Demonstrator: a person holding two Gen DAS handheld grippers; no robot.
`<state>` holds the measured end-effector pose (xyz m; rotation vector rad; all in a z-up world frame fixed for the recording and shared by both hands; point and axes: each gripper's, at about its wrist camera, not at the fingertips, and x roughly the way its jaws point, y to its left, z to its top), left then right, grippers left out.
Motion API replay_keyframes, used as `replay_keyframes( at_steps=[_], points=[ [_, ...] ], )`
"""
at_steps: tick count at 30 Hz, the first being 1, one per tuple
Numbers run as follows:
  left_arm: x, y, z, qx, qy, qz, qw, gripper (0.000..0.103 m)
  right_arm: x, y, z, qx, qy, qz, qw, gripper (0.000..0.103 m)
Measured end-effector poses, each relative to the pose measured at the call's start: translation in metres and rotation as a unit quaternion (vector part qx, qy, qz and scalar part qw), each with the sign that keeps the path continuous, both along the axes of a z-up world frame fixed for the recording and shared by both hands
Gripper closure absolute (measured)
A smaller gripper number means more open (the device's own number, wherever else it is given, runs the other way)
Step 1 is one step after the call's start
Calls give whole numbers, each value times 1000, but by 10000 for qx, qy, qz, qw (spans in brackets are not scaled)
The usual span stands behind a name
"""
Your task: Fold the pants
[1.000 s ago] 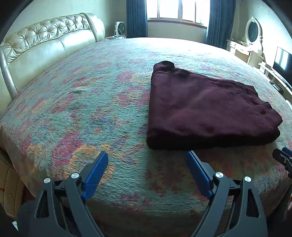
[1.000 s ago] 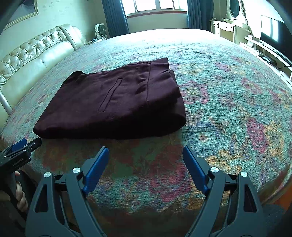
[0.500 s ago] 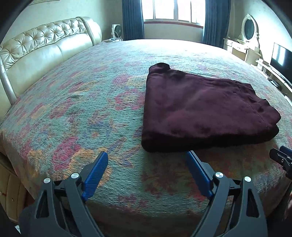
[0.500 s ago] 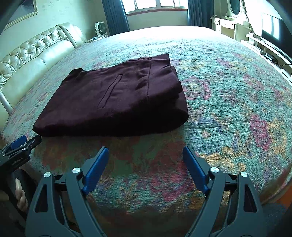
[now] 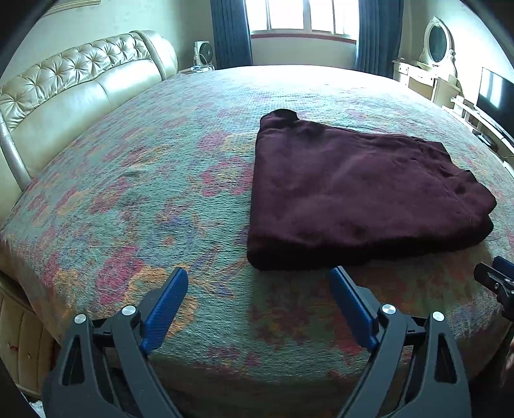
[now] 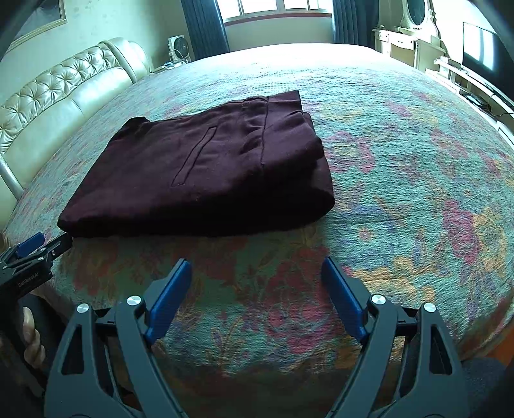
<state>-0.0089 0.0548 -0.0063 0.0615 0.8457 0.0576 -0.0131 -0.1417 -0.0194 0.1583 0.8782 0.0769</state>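
Dark maroon pants (image 5: 353, 193) lie folded into a thick rectangle on the floral bedspread (image 5: 144, 193); in the right wrist view the pants (image 6: 208, 167) show a pocket seam on top. My left gripper (image 5: 258, 278) is open and empty, a short way in front of the pants' near left corner. My right gripper (image 6: 257, 268) is open and empty, in front of the pants' near edge. Each gripper also shows in the other's view, the right one at the edge of the left wrist view (image 5: 496, 281) and the left one in the right wrist view (image 6: 35, 249).
A tufted cream headboard (image 5: 64, 96) runs along the left. A window with dark curtains (image 5: 302, 19) is at the back. A dresser with an oval mirror (image 5: 437, 41) and a TV (image 5: 494, 93) stand on the right. The bed's near edge (image 6: 257, 369) curves below the grippers.
Both grippers have drawn back slightly and risen; the pants look a little farther away. Both grippers stay open. The pants have not moved.
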Motion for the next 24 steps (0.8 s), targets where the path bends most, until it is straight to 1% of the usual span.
replay_keyframes(
  at_steps=[9,12,16,24],
  points=[
    [1,-3,0,7,64,-103,9999,14,0,0,-2,3,19,14,10000,19],
    [1,-6,3,-1,31,-156,9999,14,1,0,-2,-12,27,23,10000,19],
    [1,-11,10,93,-43,-255,9996,14,1,1,-2,-28,32,37,10000,19],
    [0,-14,16,-22,-53,-474,9989,14,1,1,-5,-48,43,49,10000,19]
  ],
)
